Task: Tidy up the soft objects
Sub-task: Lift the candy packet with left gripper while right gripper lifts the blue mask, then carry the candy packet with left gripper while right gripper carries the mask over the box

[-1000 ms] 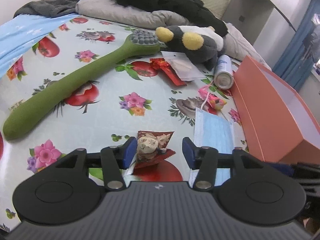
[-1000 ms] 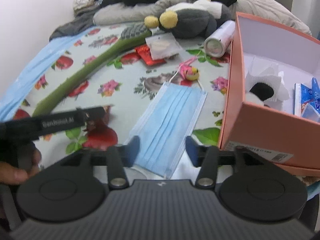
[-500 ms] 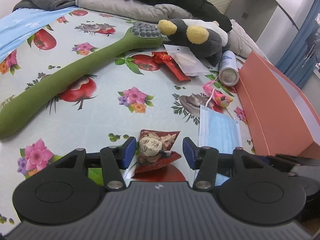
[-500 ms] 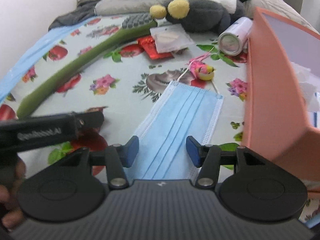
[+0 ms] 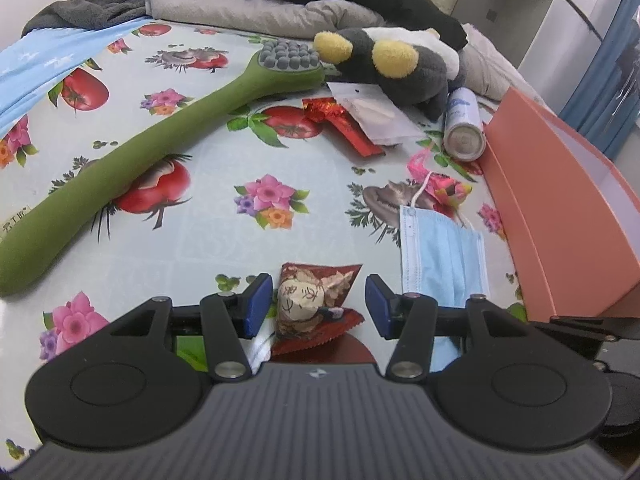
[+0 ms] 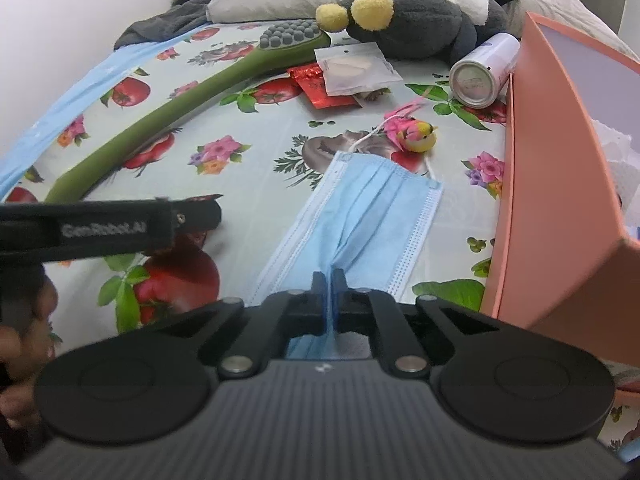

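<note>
A blue face mask (image 6: 360,208) lies flat on the flowered cloth beside the orange box (image 6: 560,184). My right gripper (image 6: 329,280) is shut on the mask's near edge, pinching a fold of it. In the left wrist view the same mask (image 5: 440,256) lies to the right. My left gripper (image 5: 318,300) stands open around a small red packet with a crumpled doll figure (image 5: 308,300); the pads do not press on it. A grey and white plush toy (image 5: 400,68) with yellow ears lies at the back.
A long green massage stick (image 5: 152,148) crosses the cloth diagonally. A red packet (image 5: 344,124), a clear pouch (image 5: 376,112), a white spray can (image 5: 464,128) and a small pink and yellow bird toy (image 6: 416,136) lie mid-table. Pillows and dark clothes pile up behind.
My right gripper has sunk onto the mask's near edge and closed on it. The left gripper has stayed open around the red packet.
</note>
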{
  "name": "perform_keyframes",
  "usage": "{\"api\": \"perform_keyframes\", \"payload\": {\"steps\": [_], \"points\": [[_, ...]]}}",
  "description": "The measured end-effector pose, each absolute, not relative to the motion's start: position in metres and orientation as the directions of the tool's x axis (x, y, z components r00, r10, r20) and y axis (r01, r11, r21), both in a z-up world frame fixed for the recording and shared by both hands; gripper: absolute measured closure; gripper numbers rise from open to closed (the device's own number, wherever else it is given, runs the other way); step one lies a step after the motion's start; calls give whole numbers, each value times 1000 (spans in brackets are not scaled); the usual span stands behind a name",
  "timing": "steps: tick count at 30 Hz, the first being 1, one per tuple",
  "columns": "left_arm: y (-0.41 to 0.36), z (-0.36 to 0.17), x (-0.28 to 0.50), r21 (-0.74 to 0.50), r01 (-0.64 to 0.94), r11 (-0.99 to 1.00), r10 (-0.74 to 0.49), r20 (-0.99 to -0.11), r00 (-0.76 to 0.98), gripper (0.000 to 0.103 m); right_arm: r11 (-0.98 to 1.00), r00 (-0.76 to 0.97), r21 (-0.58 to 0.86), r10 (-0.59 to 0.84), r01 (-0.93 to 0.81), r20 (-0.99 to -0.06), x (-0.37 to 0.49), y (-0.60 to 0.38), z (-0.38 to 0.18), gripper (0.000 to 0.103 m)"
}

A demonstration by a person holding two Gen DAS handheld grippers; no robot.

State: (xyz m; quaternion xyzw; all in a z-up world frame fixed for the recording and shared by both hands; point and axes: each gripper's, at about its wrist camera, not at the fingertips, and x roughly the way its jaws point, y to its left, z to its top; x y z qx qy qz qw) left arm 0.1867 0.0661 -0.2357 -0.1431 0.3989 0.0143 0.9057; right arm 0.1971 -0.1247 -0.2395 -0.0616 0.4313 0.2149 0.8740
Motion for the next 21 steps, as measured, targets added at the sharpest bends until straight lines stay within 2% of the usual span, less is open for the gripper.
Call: {"api": "perform_keyframes", "payload": {"steps": [4,6,9,21], "points": [[60,-238,188,-226,-135,965,-80,-741,667,47,902,562,76,329,-425,-759,190,-131,-233,98],[57,-238,190,-215,-130,968,-77,-747,660,54,904,583,67,328,-423,-743,187,-134,-228,98],[53,-236,192,-199,-134,971,-63,-750,658,56,905,620,52,329,-421,-713,186,-138,-219,98],[51,-205,184,-232,-147,961,-66,-714,697,57,913,727,-2,323,-407,-606,185,-144,-173,98]]}}
